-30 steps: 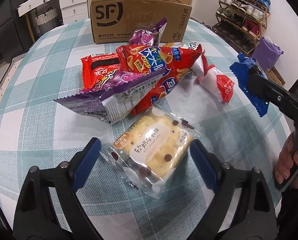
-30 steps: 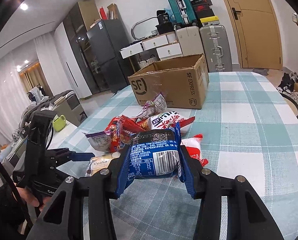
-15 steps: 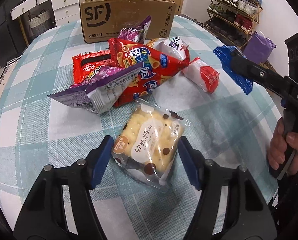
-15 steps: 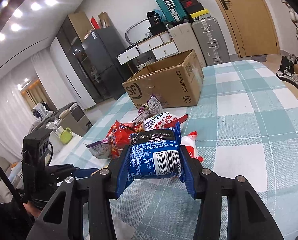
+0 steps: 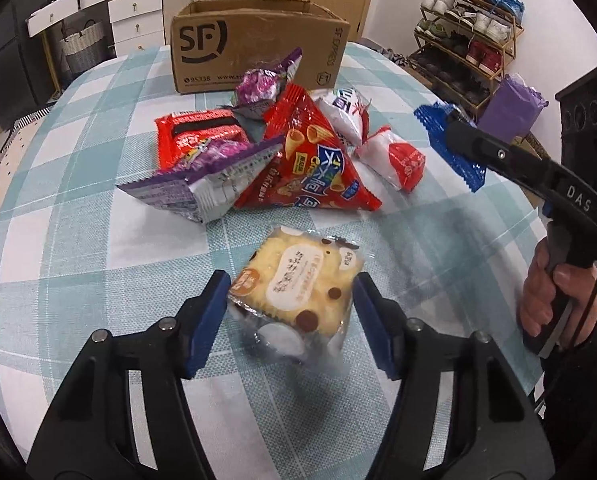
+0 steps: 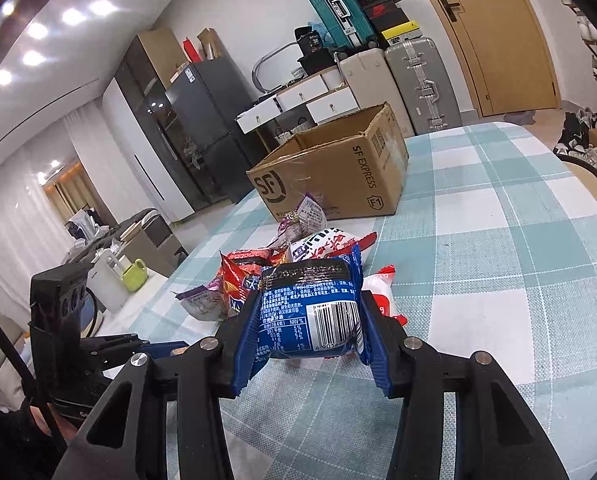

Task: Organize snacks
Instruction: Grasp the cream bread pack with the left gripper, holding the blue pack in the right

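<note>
Nearest to us, our left gripper (image 5: 288,316) points down at the checked worktop (image 5: 78,264), its jaws closing around the yellow cookie pack (image 5: 298,284). The blue pads sit against the wrapper's two sides, and the pack looks slightly lifted at its near end, though we cannot tell whether it is clear of the cloth.

To the right, our right gripper (image 6: 306,320) is squeezed tight on a blue snack packet (image 6: 310,312), barcode side toward its camera, held above the worktop. In the left wrist view a hand (image 5: 546,300) grips that tool's handle at the right edge.

Just beyond the cookie pack lies the loose pile: a purple and silver bag (image 5: 202,184) on the left, a red triangular chip bag (image 5: 310,168) leaning across it, a red flat packet (image 5: 198,136) behind, a small red and white packet (image 5: 394,158) to the right, a white packet (image 5: 346,108) and a small purple bag (image 5: 262,84) farther back. All of these rest on the worktop.

At the far side stands the cardboard box (image 5: 254,48), flaps open, touching nothing but the cloth, with the small purple bag just in front of it. From the right wrist view we see only part of its inner walls (image 6: 330,132); we cannot tell what, if anything, lies on its floor.
</note>
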A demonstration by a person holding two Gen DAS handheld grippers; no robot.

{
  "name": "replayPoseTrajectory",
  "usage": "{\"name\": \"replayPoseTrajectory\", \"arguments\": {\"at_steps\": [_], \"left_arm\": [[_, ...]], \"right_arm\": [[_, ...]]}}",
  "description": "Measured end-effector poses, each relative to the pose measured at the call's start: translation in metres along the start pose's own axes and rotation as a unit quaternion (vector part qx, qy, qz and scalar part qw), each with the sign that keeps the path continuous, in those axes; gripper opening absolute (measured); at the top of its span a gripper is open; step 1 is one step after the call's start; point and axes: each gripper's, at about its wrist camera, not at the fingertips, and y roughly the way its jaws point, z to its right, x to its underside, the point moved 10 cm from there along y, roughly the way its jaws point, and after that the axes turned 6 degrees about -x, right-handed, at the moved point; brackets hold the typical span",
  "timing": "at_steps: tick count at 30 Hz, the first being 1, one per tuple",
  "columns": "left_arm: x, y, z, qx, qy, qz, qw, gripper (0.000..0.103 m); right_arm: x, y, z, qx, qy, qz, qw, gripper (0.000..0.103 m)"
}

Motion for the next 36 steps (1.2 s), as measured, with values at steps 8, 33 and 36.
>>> {"name": "replayPoseTrajectory", "arguments": {"at_steps": [8,33,36], "left_arm": [[0.004,0.002,-0.008,0.012,-0.018,-0.012,0.9997,0.03],[-0.004,0.023,0.061,0.037,0.109,-0.021,0.9932,0.058],[-0.005,0.023,0.056,0.042,0.097,-0.02,0.9942,0.058]], "right_arm": [[0.0,0.0,0.003,-0.003,0.008,0.001,1.0,0.048],[0.0,0.0,0.004,-0.006,0.012,0.001,1.0,0.048],[0.0,0.0,0.004,-0.006,0.012,0.002,1.0,0.048]]}}
